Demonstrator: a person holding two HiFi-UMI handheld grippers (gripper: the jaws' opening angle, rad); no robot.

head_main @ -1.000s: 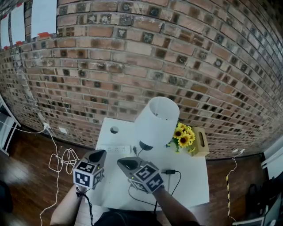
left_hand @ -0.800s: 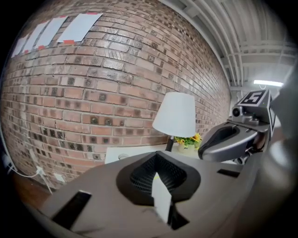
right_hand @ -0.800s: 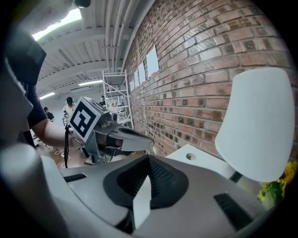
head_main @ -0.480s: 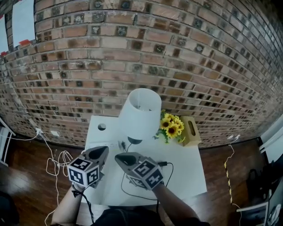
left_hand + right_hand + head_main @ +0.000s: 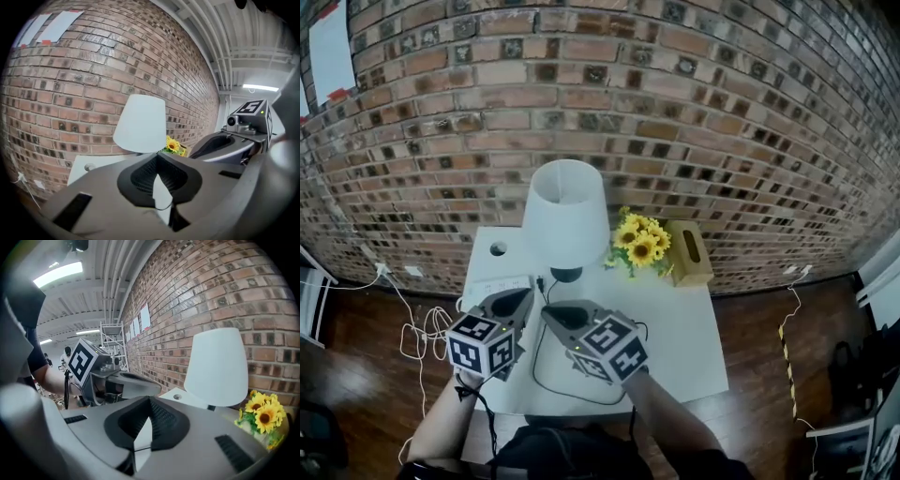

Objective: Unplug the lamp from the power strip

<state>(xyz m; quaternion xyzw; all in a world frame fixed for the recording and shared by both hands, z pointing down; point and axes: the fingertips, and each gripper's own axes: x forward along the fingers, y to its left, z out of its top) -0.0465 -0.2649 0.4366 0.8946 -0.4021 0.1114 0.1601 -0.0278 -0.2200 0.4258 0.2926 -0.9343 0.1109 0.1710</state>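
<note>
The lamp (image 5: pixel 565 214) with its white shade stands at the back of the white table (image 5: pixel 684 347), also seen in the left gripper view (image 5: pixel 140 124) and right gripper view (image 5: pixel 216 366). A white power strip (image 5: pixel 498 285) lies left of the lamp base, with a black plug (image 5: pixel 541 283) at its right end. The black cord (image 5: pixel 581 397) loops over the table front. My left gripper (image 5: pixel 523 297) (image 5: pixel 157 159) hovers just in front of the strip, shut and empty. My right gripper (image 5: pixel 551 314) (image 5: pixel 150 401) hangs beside it, shut and empty.
Yellow sunflowers (image 5: pixel 639 246) and a tan tissue box (image 5: pixel 688 253) sit right of the lamp. A brick wall (image 5: pixel 609 103) rises behind the table. White cables (image 5: pixel 422 337) lie on the wooden floor at the left. A round hole (image 5: pixel 498 249) marks the table's back left corner.
Both grippers have moved forward and a little up over the table, toward the lamp and power strip. Both have stayed shut and empty.
</note>
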